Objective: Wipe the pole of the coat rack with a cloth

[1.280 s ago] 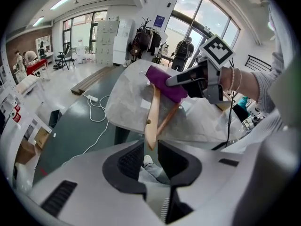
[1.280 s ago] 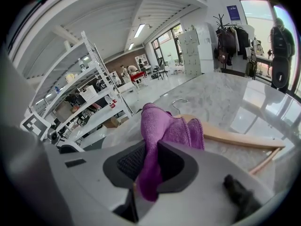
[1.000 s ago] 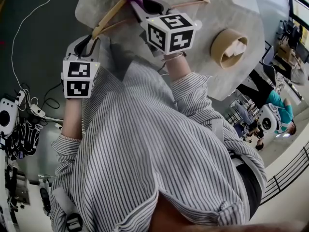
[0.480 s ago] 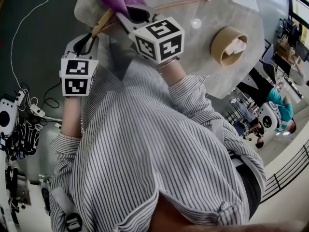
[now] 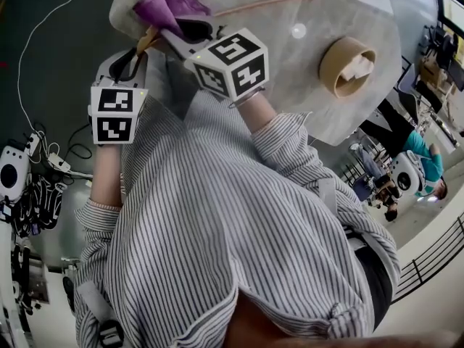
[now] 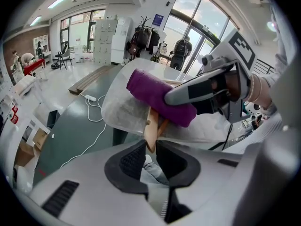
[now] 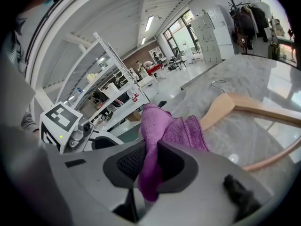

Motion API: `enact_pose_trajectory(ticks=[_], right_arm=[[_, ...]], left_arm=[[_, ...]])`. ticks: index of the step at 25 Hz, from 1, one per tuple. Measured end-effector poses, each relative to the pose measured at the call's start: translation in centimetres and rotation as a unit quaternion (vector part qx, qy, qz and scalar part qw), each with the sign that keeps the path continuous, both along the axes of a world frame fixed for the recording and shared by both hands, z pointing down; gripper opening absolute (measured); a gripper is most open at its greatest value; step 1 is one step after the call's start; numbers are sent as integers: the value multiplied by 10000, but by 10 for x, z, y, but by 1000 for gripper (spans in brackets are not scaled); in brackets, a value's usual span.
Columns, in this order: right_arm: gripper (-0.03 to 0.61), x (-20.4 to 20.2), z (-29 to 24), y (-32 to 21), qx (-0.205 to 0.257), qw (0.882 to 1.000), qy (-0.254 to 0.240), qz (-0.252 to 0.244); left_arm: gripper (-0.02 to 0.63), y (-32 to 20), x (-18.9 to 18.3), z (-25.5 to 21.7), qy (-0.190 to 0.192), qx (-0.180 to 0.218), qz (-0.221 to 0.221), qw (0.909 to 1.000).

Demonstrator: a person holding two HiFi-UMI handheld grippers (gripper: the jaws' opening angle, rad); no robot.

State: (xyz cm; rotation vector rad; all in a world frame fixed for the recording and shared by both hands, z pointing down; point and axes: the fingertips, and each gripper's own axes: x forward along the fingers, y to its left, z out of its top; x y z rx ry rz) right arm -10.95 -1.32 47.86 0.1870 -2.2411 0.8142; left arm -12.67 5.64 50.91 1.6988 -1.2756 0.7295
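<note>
A wooden coat hanger (image 5: 268, 0) lies on the round marble table (image 5: 290, 93); no coat rack pole shows. My left gripper (image 5: 134, 58) is shut on the hanger's near end (image 6: 151, 126), which sits between the jaws (image 6: 150, 154). My right gripper (image 5: 174, 29) is shut on a purple cloth (image 5: 170, 4). The cloth (image 6: 160, 102) is draped over the hanger arm just beyond the left gripper's jaws. In the right gripper view the cloth (image 7: 164, 126) hangs between the jaws (image 7: 149, 161), with the hanger (image 7: 244, 105) behind it.
A tan tape roll (image 5: 346, 67) stands on the table's right part. White cables (image 5: 43, 27) trail over the dark floor at the left. Equipment (image 5: 14, 176) lies on the floor lower left. A person in a teal top (image 5: 417, 158) is far off at the right.
My right gripper has slid left along the hanger with the purple cloth, closer to the left gripper. The left gripper has stayed on the hanger's end.
</note>
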Motion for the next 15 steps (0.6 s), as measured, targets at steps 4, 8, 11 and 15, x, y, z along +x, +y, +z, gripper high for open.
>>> enact_pose_trajectory(ticks=[4,8,11,15], right_arm=[[74,-6,1,12,-204,9996,-118,-157],[74,-6,-3,15,-396,9988,-222,-199],[74,-4,-8,19,-564,9976,-326,-239],[74,-11,-10,36,-931,9930,-546,-470]], left_arm=[[74,-1,0,2,-34,-33,9,10000],[74,-5,2,-2,-47,-69,83,9999],[74,-6,8,-8,-22,-62,140,9999],[75,0,6,-6,0,-55,240,9997]])
